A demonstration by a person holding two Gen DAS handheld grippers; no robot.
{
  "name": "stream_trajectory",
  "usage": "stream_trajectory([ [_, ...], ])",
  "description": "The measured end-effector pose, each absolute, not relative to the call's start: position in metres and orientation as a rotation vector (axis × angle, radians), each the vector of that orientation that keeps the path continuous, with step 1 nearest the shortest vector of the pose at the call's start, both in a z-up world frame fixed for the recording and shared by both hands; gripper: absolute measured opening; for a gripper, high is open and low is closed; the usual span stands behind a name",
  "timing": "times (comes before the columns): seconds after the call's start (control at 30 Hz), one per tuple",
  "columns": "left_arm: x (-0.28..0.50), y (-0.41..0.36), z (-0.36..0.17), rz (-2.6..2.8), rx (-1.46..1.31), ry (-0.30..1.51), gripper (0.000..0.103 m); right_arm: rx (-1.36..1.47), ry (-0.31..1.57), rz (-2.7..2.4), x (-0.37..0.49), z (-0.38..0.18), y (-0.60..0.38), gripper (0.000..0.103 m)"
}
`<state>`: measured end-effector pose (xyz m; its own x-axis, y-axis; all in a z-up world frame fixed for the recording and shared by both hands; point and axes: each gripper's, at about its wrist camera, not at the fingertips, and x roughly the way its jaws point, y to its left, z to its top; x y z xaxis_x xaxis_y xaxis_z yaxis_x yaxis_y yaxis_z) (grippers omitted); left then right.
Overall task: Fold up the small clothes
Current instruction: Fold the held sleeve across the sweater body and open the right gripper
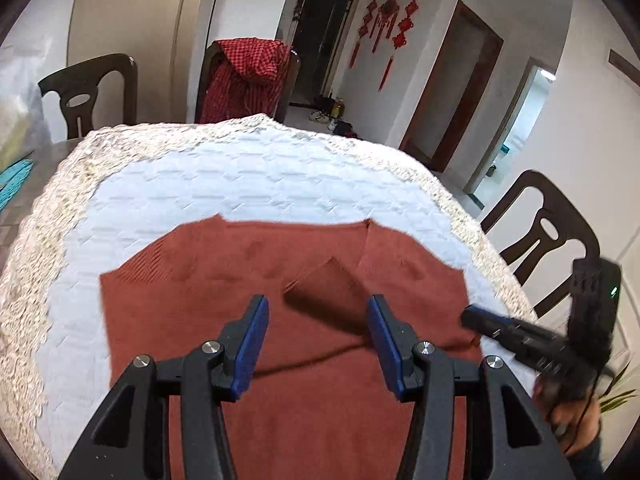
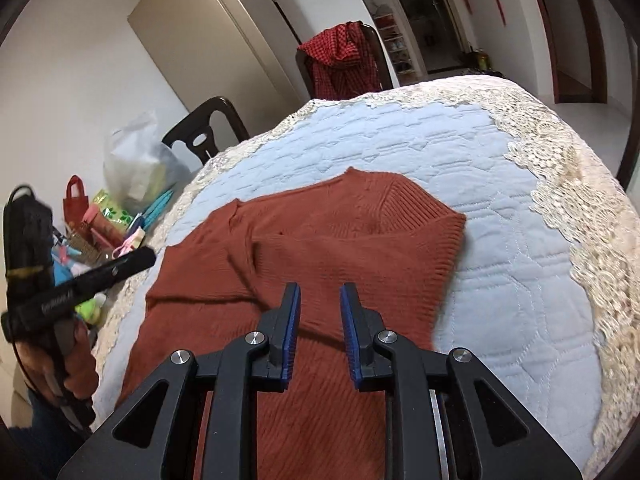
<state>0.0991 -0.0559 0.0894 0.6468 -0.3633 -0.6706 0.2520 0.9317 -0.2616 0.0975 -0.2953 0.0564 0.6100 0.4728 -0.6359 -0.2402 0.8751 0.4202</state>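
Rust-red knit sweater (image 1: 224,292) lying flat on the quilted white cover (image 1: 256,176) of the table, lace trim (image 1: 48,216) round the edge. One sleeve (image 1: 324,284) already flipped in over the body, probably to square things up before the next fold. Ribbed cuff and hem (image 2: 448,248) pointing toward the far side.

Left tongs (image 1: 318,334) hovering over the middle of the sweater, blue pads about half apart, nothing between them. Looks lifted clear on purpose, so the cloth doesn't drag.

Right tongs (image 2: 320,330) also over the knit, gap narrow but not closed, nothing pinched. Seems like a fresh let-go, or lining up for the next edge; can't tell which.

Red checked garment (image 1: 244,76) draped on a chair (image 1: 86,92) behind, bags and clutter (image 2: 116,216) off to one side, well away from the work.

Guessing mid-fold: sleeves in, body fold not yet done. Stretchy knit, likely to slump if grabbed by one layer.
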Motion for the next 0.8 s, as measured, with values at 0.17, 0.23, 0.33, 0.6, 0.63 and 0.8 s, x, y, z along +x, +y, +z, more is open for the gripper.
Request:
stream_trajectory([
  [0.17,0.096,-0.043,0.106,-0.336,-0.182,0.753,0.054,0.244,0.834,0.535,0.113,0.053,-0.261,0.021],
  [0.23,0.095,-0.036,0.107,-0.312,-0.178,0.747,0.054,0.213,0.863,0.582,0.121,0.048,-0.243,0.021],
  [0.33,0.098,-0.027,0.098,-0.280,-0.185,0.775,0.054,0.185,0.938,0.659,0.129,0.036,-0.216,0.021],
  [0.6,0.114,-0.041,0.064,-0.312,-0.175,0.857,0.054,0.184,0.871,0.676,0.101,0.052,-0.237,0.021],
  [0.63,0.117,-0.046,0.059,-0.315,-0.162,0.869,0.054,0.203,0.847,0.620,0.102,0.056,-0.253,0.021],
  [0.8,0.118,-0.066,0.041,-0.383,-0.133,0.886,0.054,0.294,0.827,0.324,0.116,0.055,-0.320,0.021],
])
